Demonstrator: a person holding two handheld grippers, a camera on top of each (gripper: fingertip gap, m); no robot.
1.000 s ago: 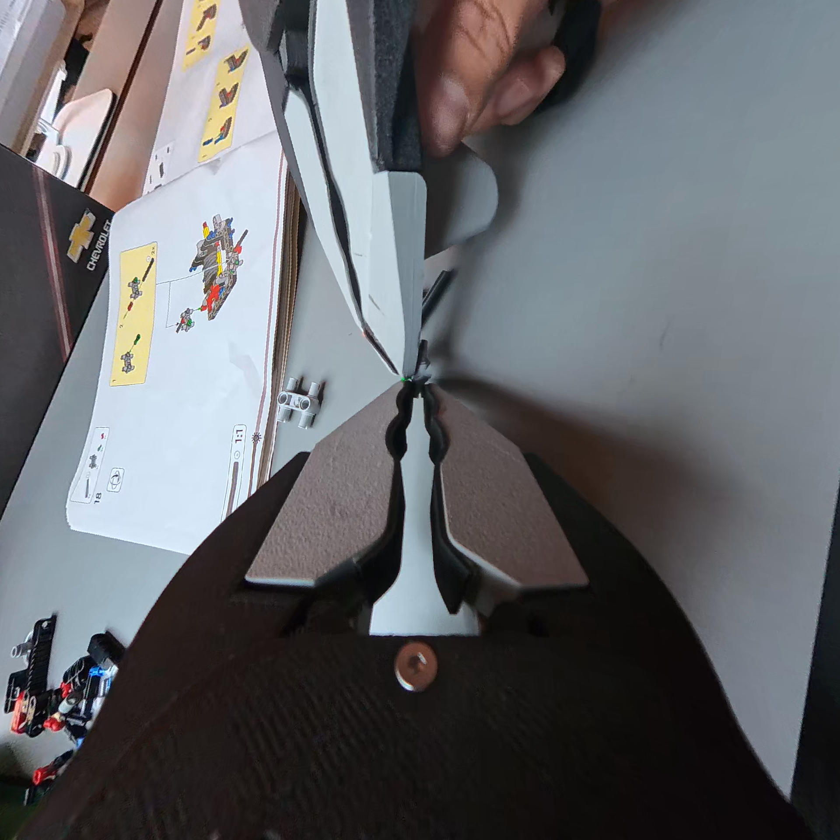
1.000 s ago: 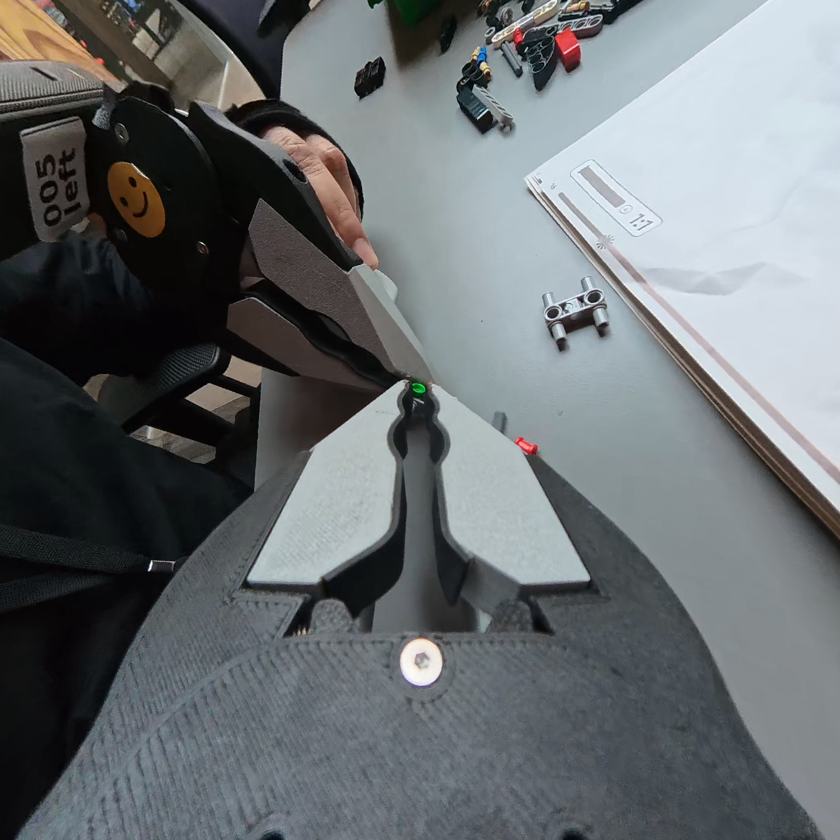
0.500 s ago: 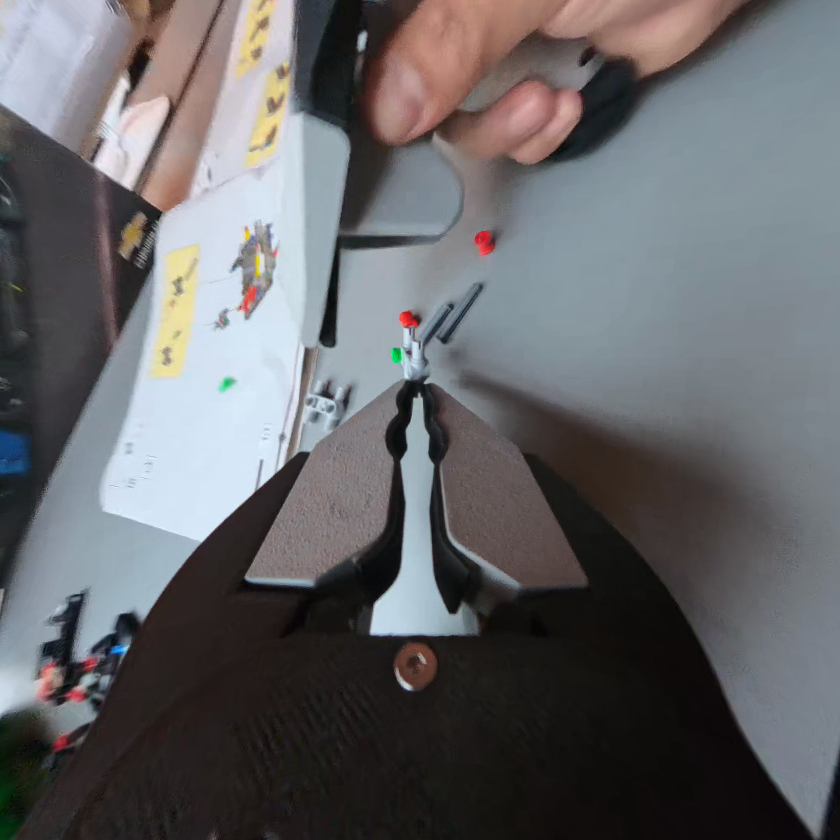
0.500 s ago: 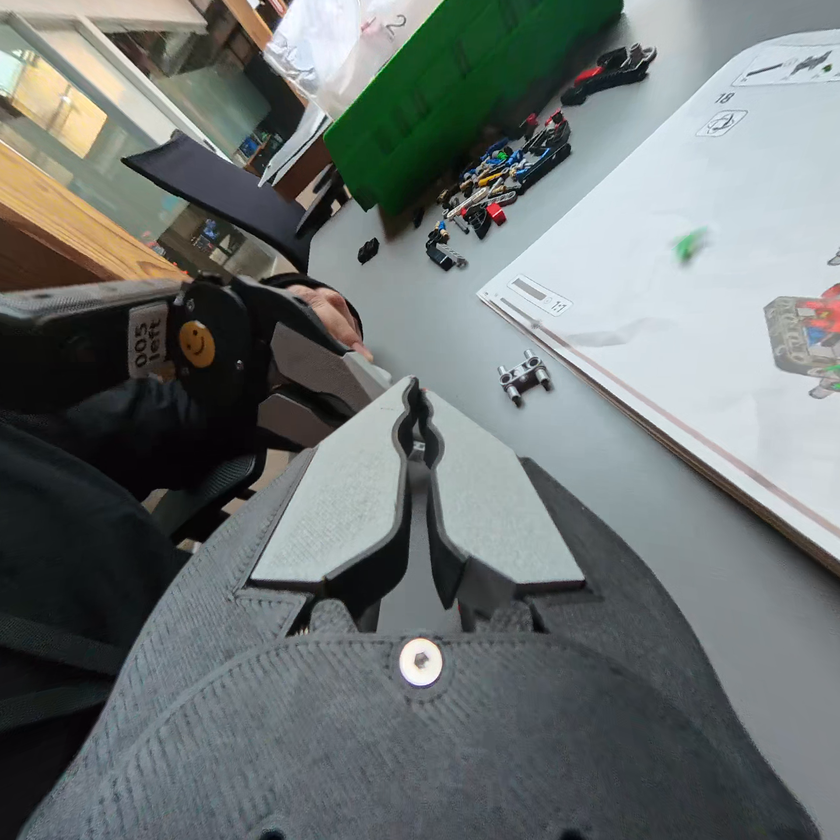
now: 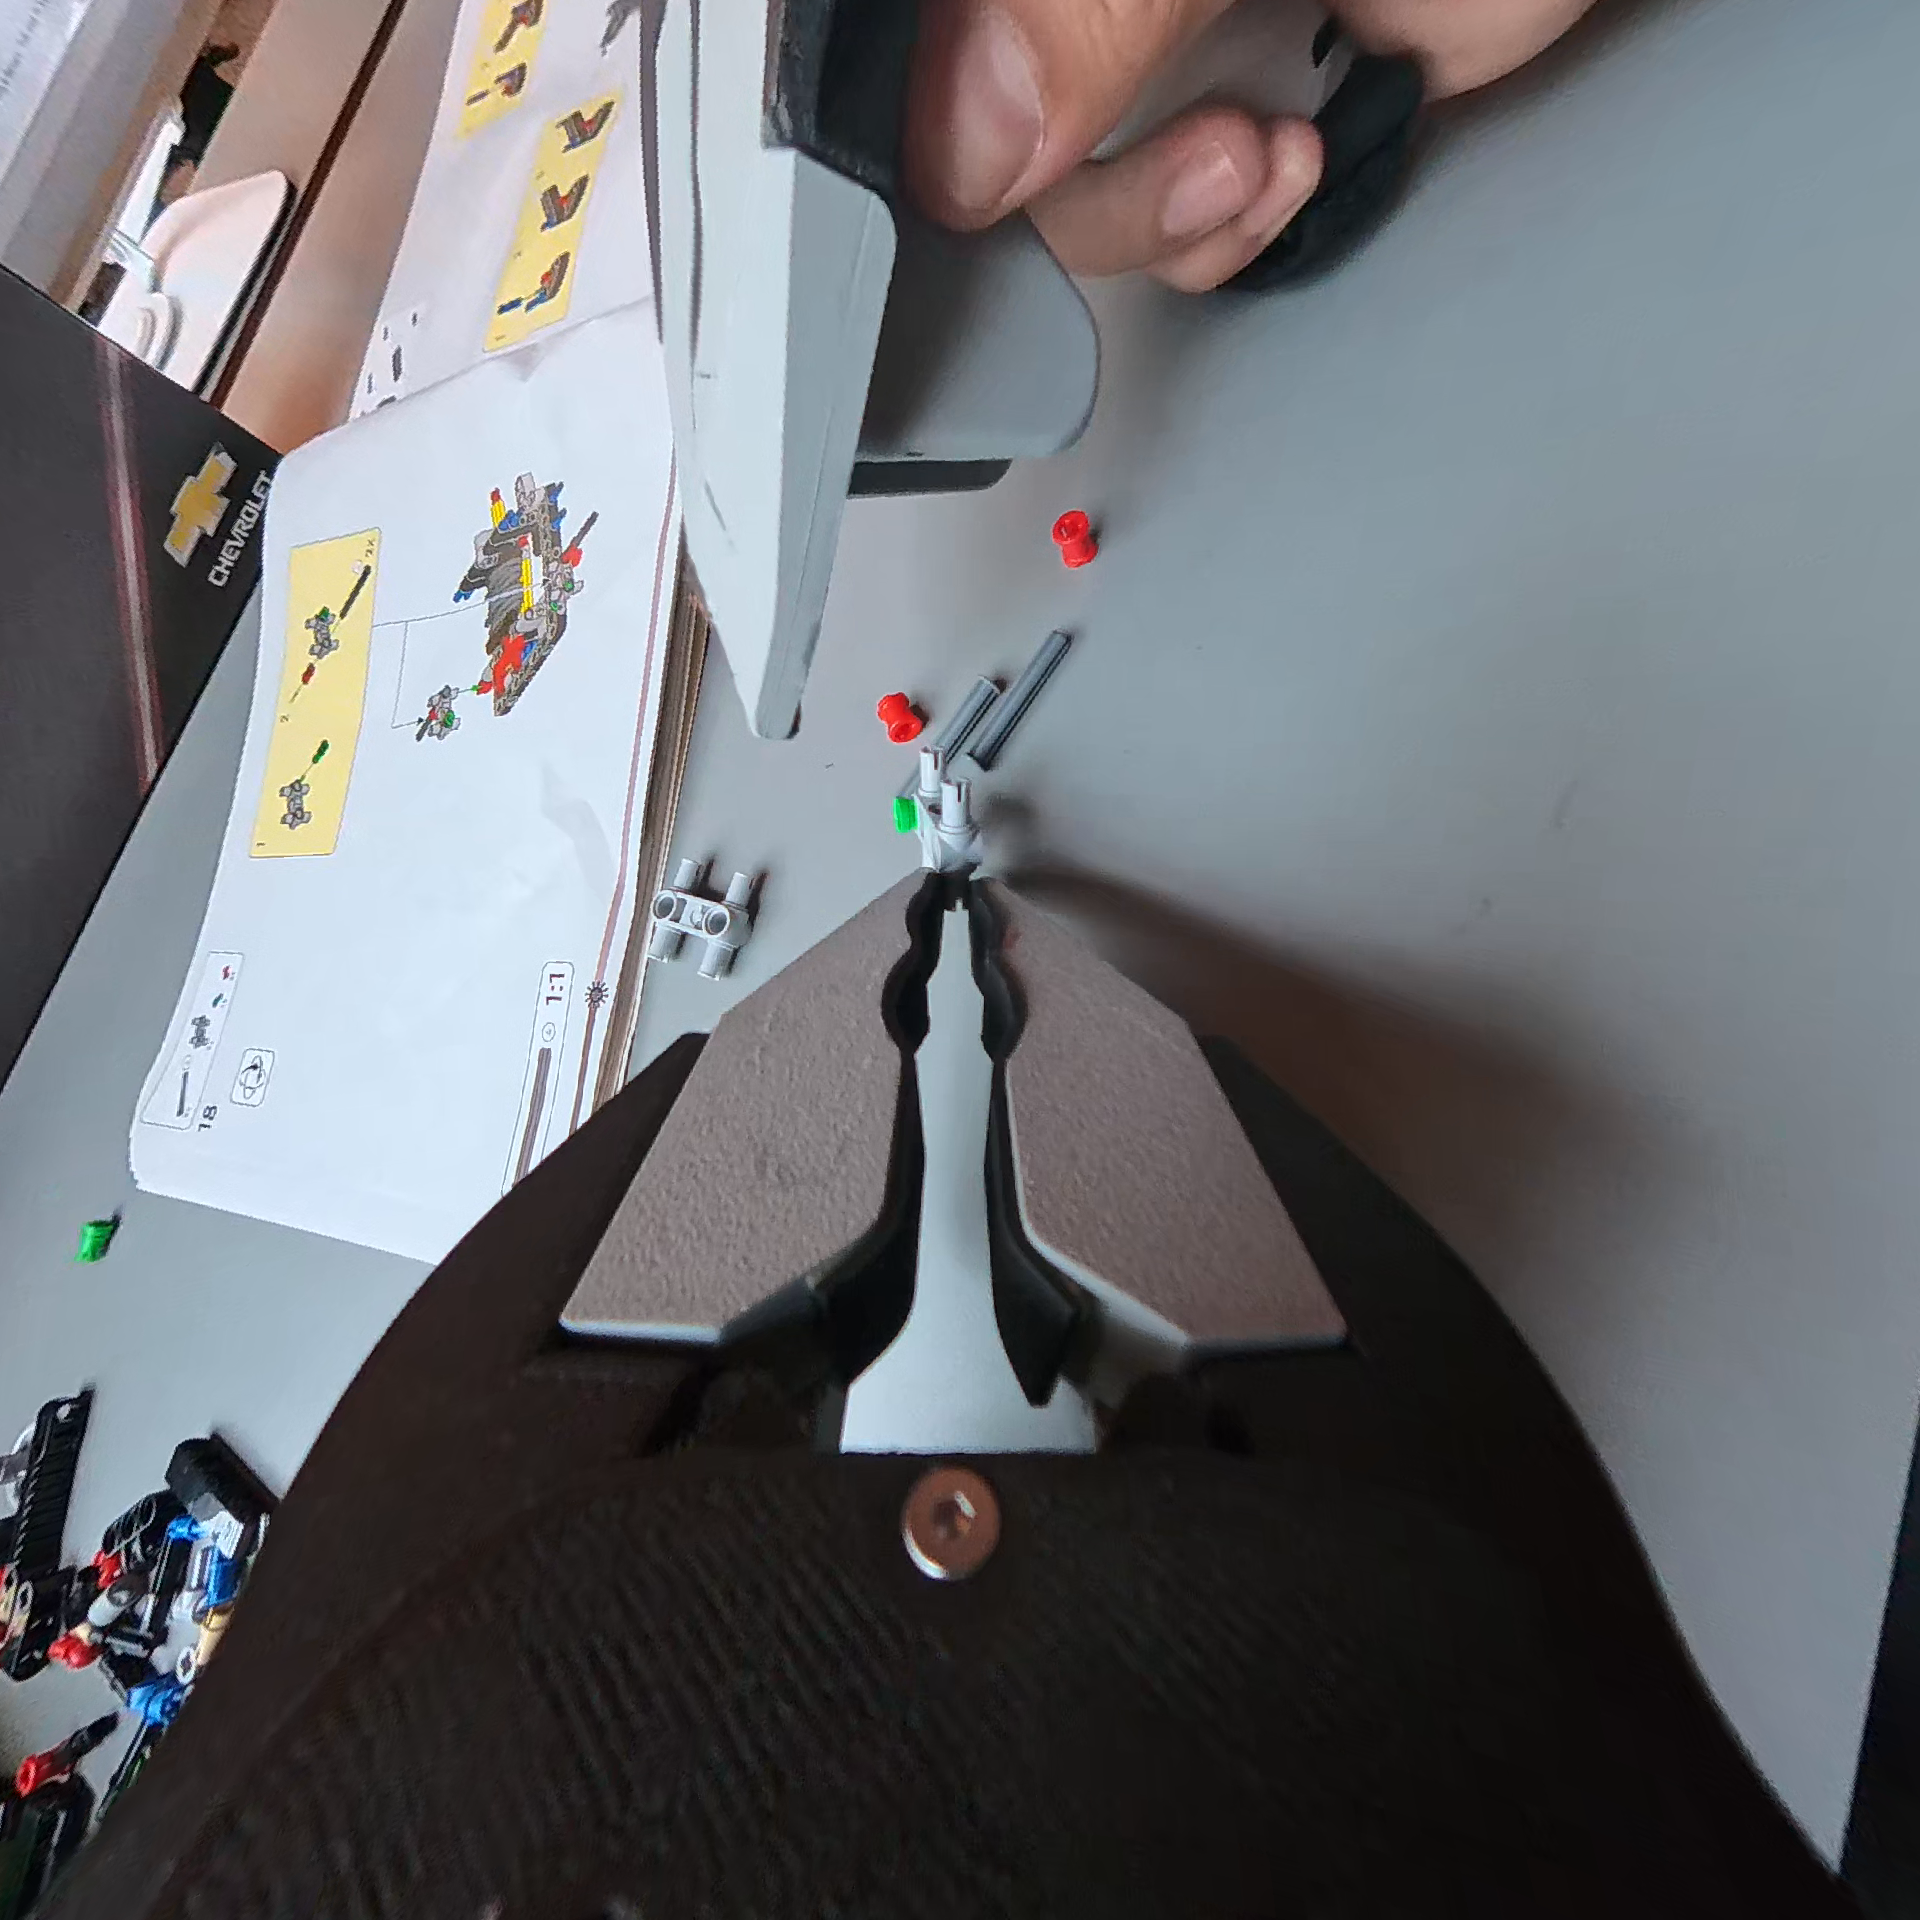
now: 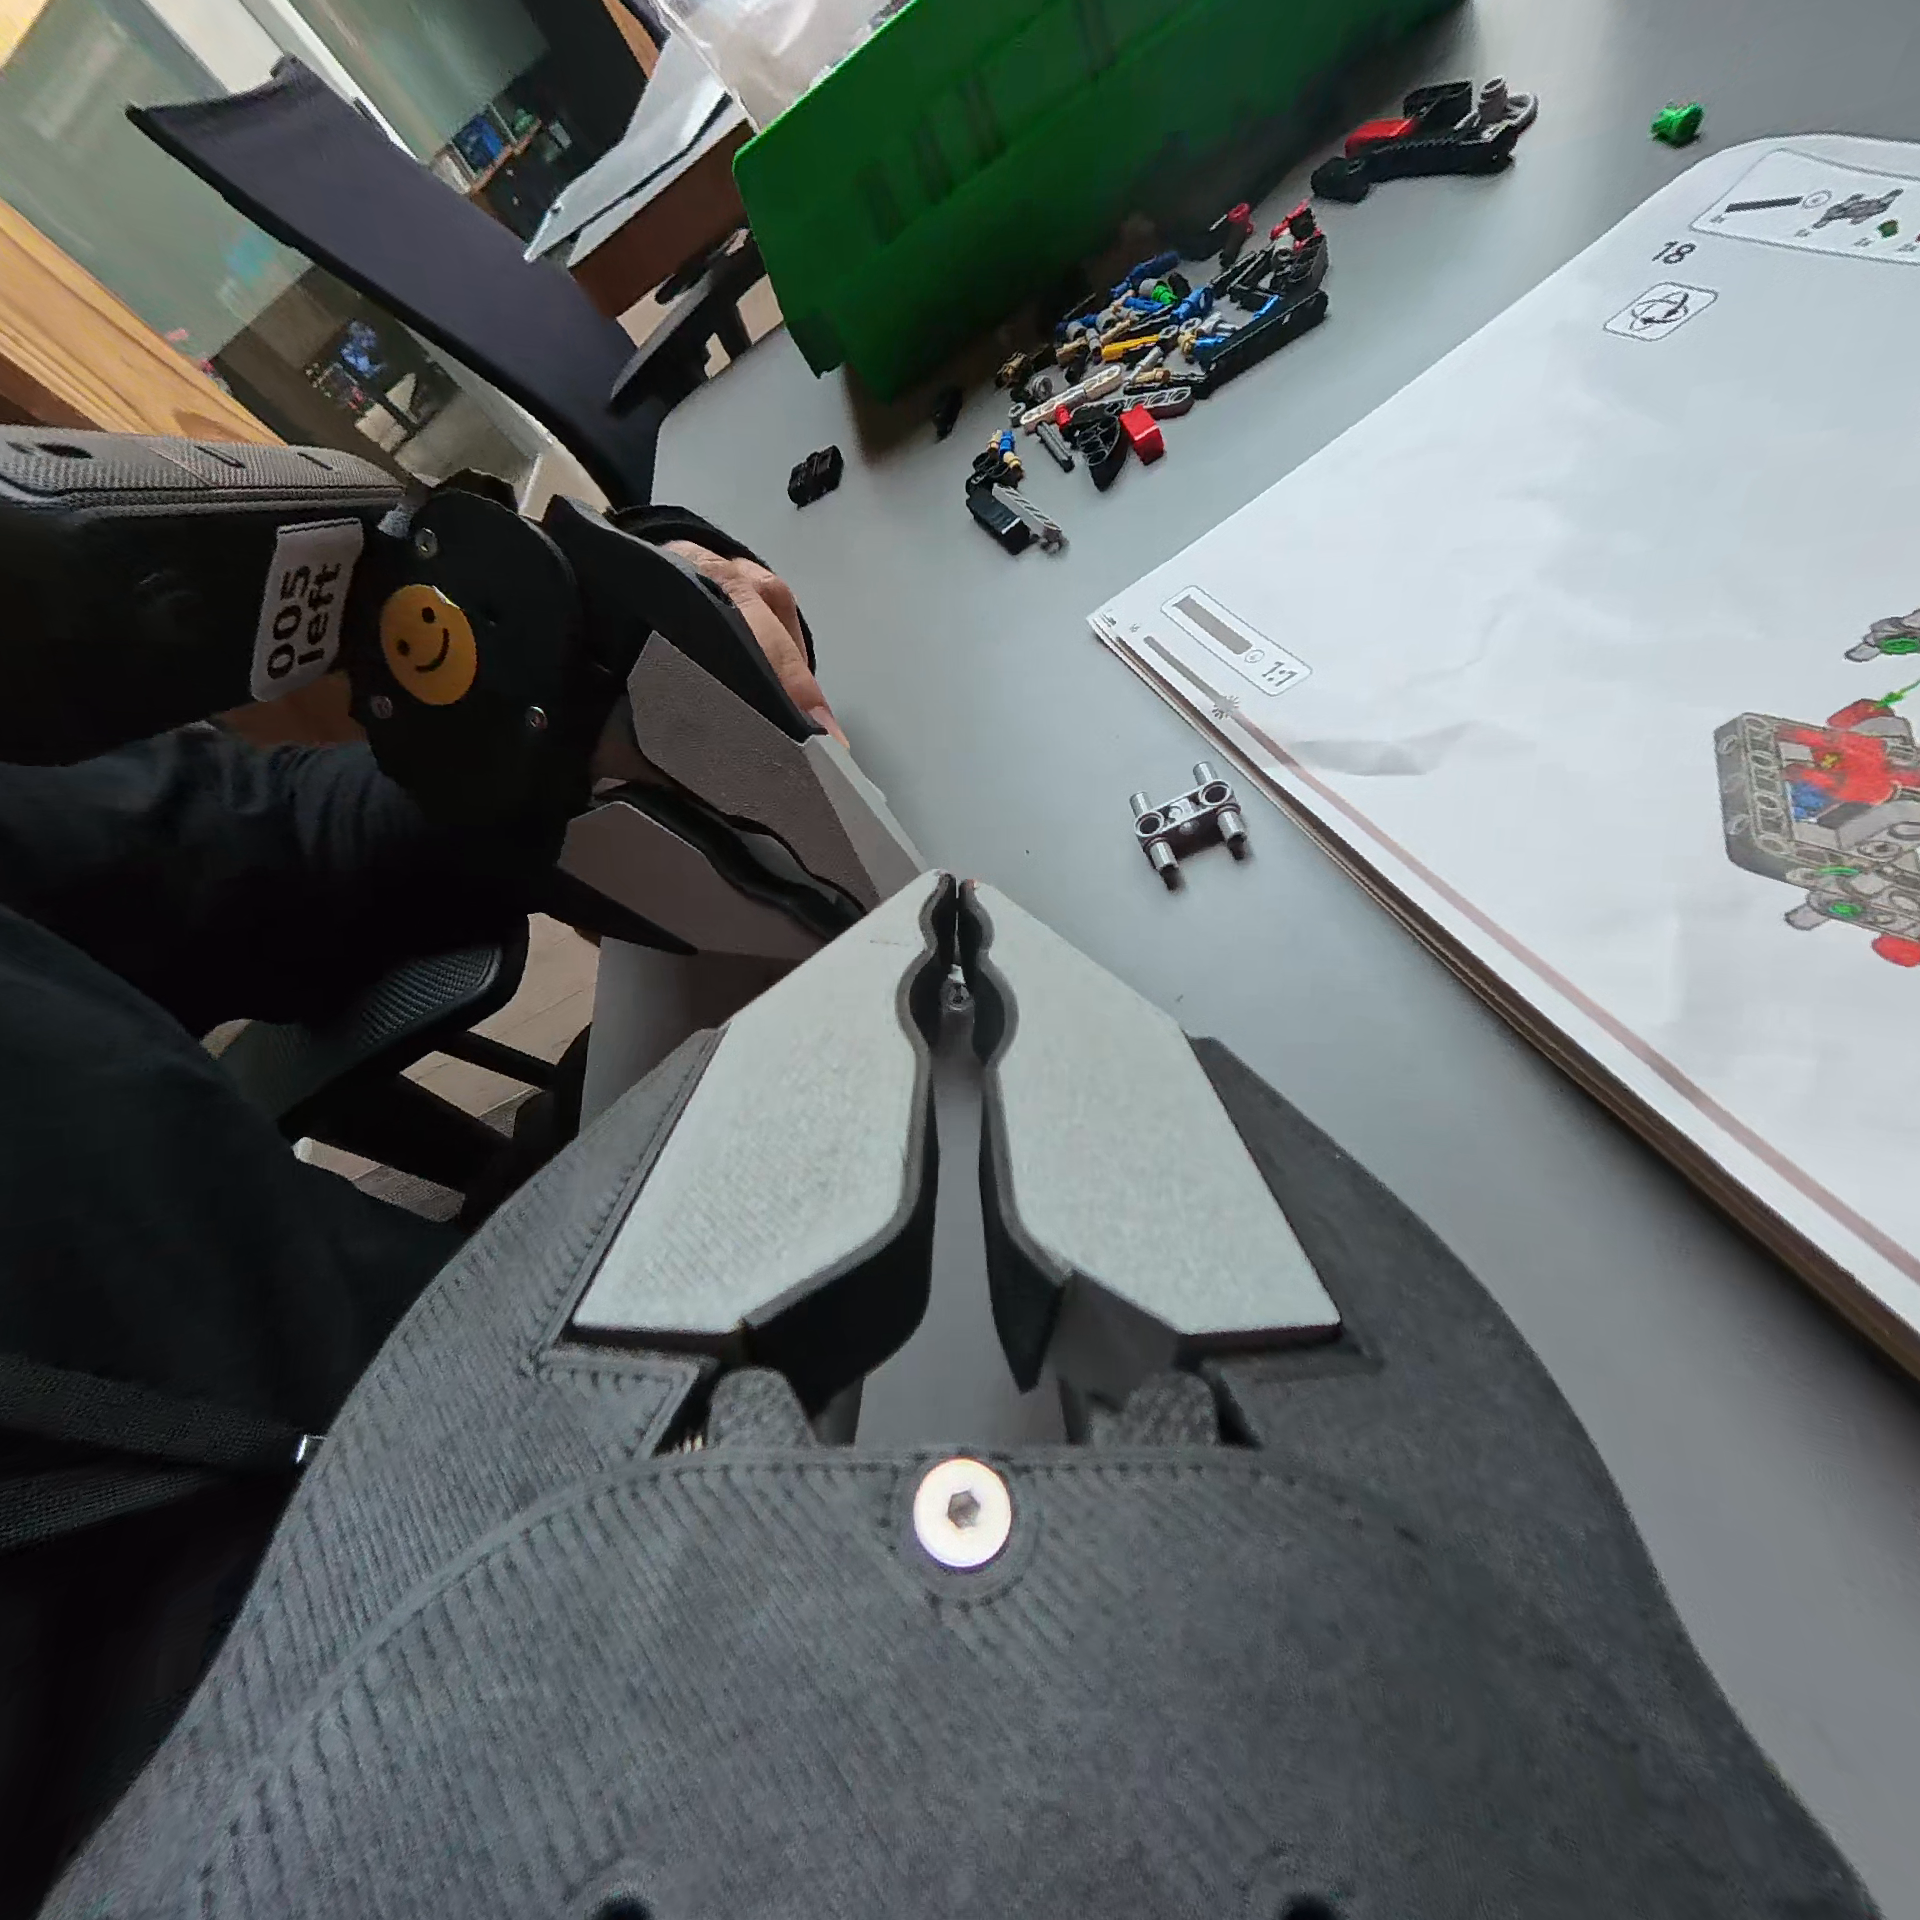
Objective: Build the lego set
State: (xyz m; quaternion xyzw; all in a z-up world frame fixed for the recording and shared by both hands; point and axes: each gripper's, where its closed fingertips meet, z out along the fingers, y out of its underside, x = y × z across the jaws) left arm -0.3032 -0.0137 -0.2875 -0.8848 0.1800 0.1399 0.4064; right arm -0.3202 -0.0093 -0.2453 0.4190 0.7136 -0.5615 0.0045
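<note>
Left claw (image 5: 951, 883) grips a small grey connector piece (image 5: 943, 821) above the tabletop (image 5: 1455, 727); right claw (image 6: 958, 896) is clenched, empty at its tips.

red bushes: 2 (image 5: 1073, 540) | dark axles: 2 (image 5: 1023, 698) | grey connectors: 2 (image 5: 707, 922) | green pins: 2 (image 5: 98, 1238) | booklet: 1 (image 5: 447, 831) | green bin: 1 (image 6: 1039, 156)

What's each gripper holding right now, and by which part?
The left gripper pinches a small grey connector with a green piece, by its near end. The right gripper is shut, apparently empty.
</note>
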